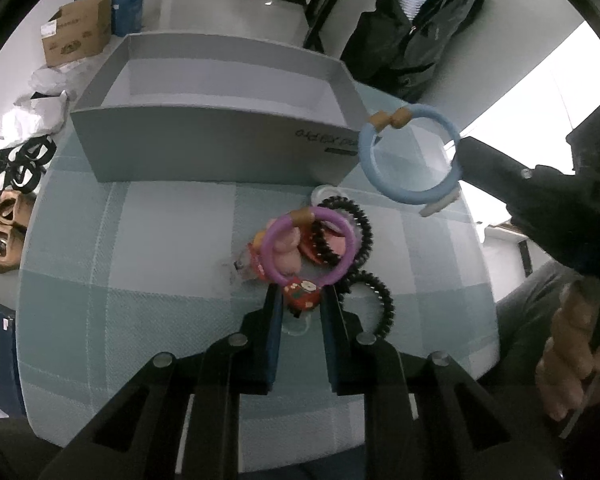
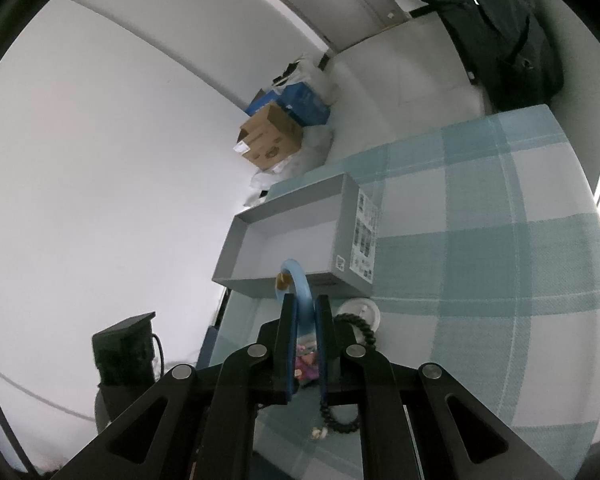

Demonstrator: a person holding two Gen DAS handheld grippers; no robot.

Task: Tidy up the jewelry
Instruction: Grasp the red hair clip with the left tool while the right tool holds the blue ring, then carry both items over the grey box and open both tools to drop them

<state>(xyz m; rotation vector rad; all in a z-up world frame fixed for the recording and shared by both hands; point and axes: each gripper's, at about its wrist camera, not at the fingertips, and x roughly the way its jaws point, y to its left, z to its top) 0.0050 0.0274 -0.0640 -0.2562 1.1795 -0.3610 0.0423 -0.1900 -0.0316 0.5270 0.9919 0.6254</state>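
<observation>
Fingers of right gripper (image 2: 305, 310) pinch blue bracelet (image 1: 410, 156), airborne beside grey box (image 1: 204, 142). Left gripper (image 1: 300, 304) open over pile: purple bracelet (image 1: 309, 246), black coil ties (image 1: 370, 296), red clip (image 1: 303, 292). Box looks empty; sorting barely begun.

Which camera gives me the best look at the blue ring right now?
Left wrist: the blue ring shows whole, held above the table. The right wrist sees it only edge-on, clamped in the right hand-held gripper.
</observation>
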